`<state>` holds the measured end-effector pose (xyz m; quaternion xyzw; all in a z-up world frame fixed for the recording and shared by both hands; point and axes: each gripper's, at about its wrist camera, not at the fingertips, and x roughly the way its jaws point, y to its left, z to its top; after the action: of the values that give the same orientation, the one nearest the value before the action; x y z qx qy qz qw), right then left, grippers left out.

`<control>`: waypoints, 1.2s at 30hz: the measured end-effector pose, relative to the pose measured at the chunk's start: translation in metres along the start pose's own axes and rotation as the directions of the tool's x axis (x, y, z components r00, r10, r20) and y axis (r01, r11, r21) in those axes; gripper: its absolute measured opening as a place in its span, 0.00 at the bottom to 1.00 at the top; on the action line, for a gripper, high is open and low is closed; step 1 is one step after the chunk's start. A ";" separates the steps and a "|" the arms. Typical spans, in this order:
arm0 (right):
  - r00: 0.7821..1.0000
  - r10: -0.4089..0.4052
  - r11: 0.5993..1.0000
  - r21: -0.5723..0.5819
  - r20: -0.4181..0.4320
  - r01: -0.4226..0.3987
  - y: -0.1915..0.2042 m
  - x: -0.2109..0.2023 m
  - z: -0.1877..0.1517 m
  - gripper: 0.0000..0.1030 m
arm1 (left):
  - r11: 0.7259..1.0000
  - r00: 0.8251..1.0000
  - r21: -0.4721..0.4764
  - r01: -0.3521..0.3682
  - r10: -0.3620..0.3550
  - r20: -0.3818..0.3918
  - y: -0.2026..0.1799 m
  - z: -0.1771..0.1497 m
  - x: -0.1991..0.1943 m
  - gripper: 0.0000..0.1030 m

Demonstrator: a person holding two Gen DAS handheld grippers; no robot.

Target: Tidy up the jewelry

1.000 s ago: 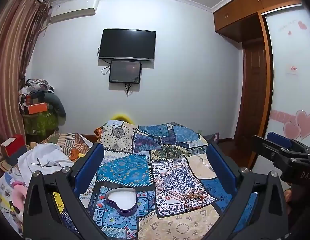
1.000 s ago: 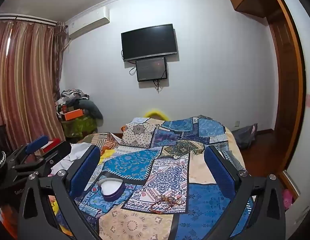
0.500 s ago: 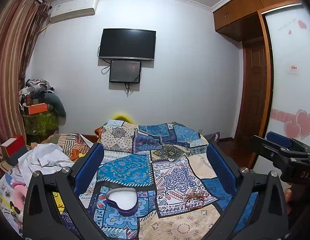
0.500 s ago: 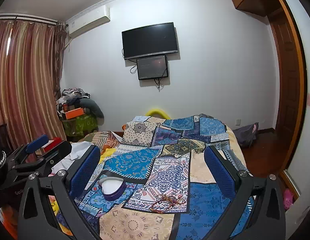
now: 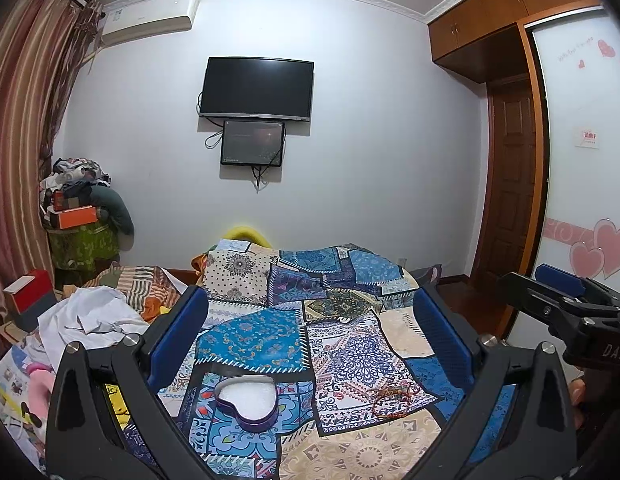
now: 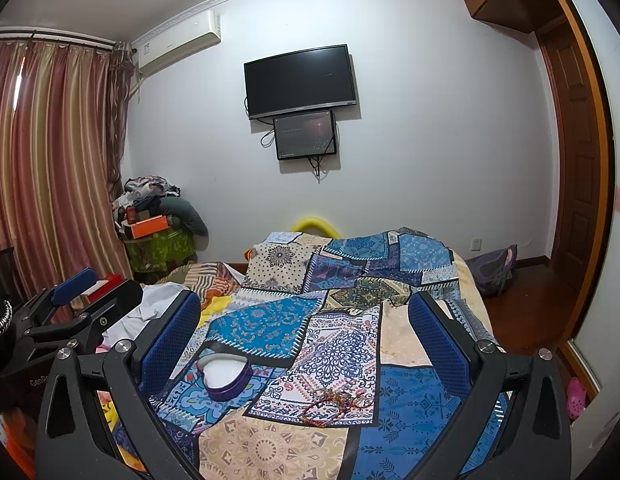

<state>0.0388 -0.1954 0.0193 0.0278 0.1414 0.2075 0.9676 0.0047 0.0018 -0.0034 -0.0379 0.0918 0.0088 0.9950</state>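
Observation:
A purple heart-shaped tin (image 5: 246, 402) with a white lining lies open on the patchwork bedspread (image 5: 341, 344); it also shows in the right wrist view (image 6: 225, 376). A small tangle of red-brown bracelets (image 5: 391, 398) lies on the spread to its right, also in the right wrist view (image 6: 333, 398). My left gripper (image 5: 310, 316) is open and empty, held above the bed. My right gripper (image 6: 306, 316) is open and empty too. Each gripper shows at the edge of the other's view.
White cloth (image 5: 86, 320) and striped bedding (image 5: 146, 284) are heaped at the bed's left. A pile of clothes and an orange box (image 5: 76, 216) stands in the far left corner. A wardrobe and door (image 5: 513, 184) are at the right. A TV (image 5: 256, 88) hangs on the far wall.
Both views have shifted very slightly; the grippers stay open and nothing on the bed has moved.

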 end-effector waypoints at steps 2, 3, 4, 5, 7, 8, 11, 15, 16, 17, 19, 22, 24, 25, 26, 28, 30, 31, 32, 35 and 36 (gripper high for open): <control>1.000 0.001 1.000 0.001 -0.001 -0.001 0.000 0.000 0.000 1.00 | 1.000 1.000 0.001 0.000 0.000 -0.001 0.000 0.000 0.000 1.00; 1.000 0.002 1.000 0.001 -0.001 -0.002 0.000 0.000 0.000 1.00 | 1.000 1.000 0.002 0.000 0.000 -0.003 -0.001 0.000 0.001 1.00; 1.000 0.001 1.000 0.001 -0.001 -0.001 0.000 0.000 0.000 1.00 | 1.000 1.000 0.002 0.001 -0.001 -0.004 -0.002 0.001 0.000 1.00; 1.000 0.002 1.000 0.001 -0.001 -0.002 0.000 0.000 0.000 1.00 | 1.000 1.000 0.002 0.001 -0.001 -0.005 -0.001 0.001 0.000 1.00; 1.000 0.002 1.000 0.001 -0.001 -0.002 0.000 -0.001 0.000 1.00 | 1.000 1.000 0.000 0.001 -0.001 -0.007 -0.001 0.001 0.000 1.00; 1.000 0.002 1.000 0.001 -0.001 -0.002 0.000 0.000 0.000 1.00 | 1.000 1.000 0.000 0.000 0.000 -0.008 -0.001 0.001 0.001 1.00; 1.000 0.002 1.000 0.001 -0.002 -0.002 0.001 0.000 0.000 1.00 | 1.000 1.000 -0.001 0.003 -0.003 -0.009 -0.001 0.003 0.000 1.00; 1.000 0.003 1.000 0.001 -0.004 -0.003 0.002 -0.001 -0.001 1.00 | 1.000 1.000 0.000 0.001 -0.001 -0.010 -0.001 0.003 0.000 1.00; 1.000 0.003 1.000 0.000 -0.004 -0.003 0.002 -0.001 -0.001 1.00 | 1.000 1.000 -0.001 0.002 -0.002 -0.011 0.000 0.003 0.000 1.00; 1.000 0.003 1.000 0.000 -0.003 -0.003 0.002 -0.001 -0.001 1.00 | 1.000 1.000 -0.001 0.002 -0.002 -0.011 0.000 0.003 -0.001 1.00; 1.000 0.003 1.000 0.000 -0.004 -0.003 0.002 -0.001 -0.002 1.00 | 1.000 1.000 -0.002 0.002 -0.002 -0.014 0.000 0.003 -0.001 1.00; 1.000 0.002 1.000 -0.001 -0.006 -0.002 0.003 -0.002 -0.003 1.00 | 1.000 1.000 -0.004 0.003 -0.003 -0.015 0.001 0.003 -0.001 1.00; 1.000 0.004 1.000 -0.001 -0.010 -0.004 0.002 0.000 -0.003 1.00 | 1.000 1.000 -0.003 0.001 -0.001 -0.017 0.002 0.003 -0.001 1.00; 1.000 0.004 1.000 -0.001 -0.010 -0.004 0.002 0.000 -0.003 1.00 | 1.000 1.000 -0.003 0.001 -0.001 -0.017 0.002 0.003 -0.001 1.00; 1.000 0.003 1.000 -0.001 -0.010 -0.003 0.002 0.000 -0.003 1.00 | 1.000 1.000 -0.003 0.001 -0.001 -0.016 0.002 0.003 -0.001 1.00; 1.000 0.004 1.000 -0.001 -0.010 -0.004 0.001 0.000 -0.003 1.00 | 1.000 1.000 -0.004 0.002 -0.002 -0.017 0.002 0.003 -0.001 1.00; 1.000 0.004 1.000 -0.001 -0.010 -0.004 0.002 0.000 -0.003 1.00 | 1.000 1.000 -0.002 0.001 -0.001 -0.017 0.002 0.003 -0.001 1.00; 1.000 0.004 1.000 -0.002 -0.010 -0.004 0.002 0.000 -0.003 1.00 | 1.000 1.000 -0.002 0.001 -0.001 -0.017 0.002 0.003 -0.001 1.00; 1.000 0.004 1.000 -0.001 -0.010 -0.004 0.001 0.000 -0.003 1.00 | 1.000 1.000 -0.001 0.001 -0.001 -0.017 0.001 0.003 0.000 1.00; 1.000 0.004 1.000 -0.001 -0.012 -0.004 0.001 0.000 -0.003 1.00 | 1.000 1.000 -0.002 0.001 -0.001 -0.018 0.001 0.003 0.001 1.00; 1.000 0.004 1.000 -0.001 -0.013 -0.004 0.001 0.001 -0.003 1.00 | 1.000 1.000 -0.002 0.000 0.000 -0.018 0.001 0.003 0.001 1.00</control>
<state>0.0385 -0.1942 0.0165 0.0264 0.1474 0.2097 0.9662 0.0059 0.0030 -0.0006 -0.0389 0.1008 0.0084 0.9941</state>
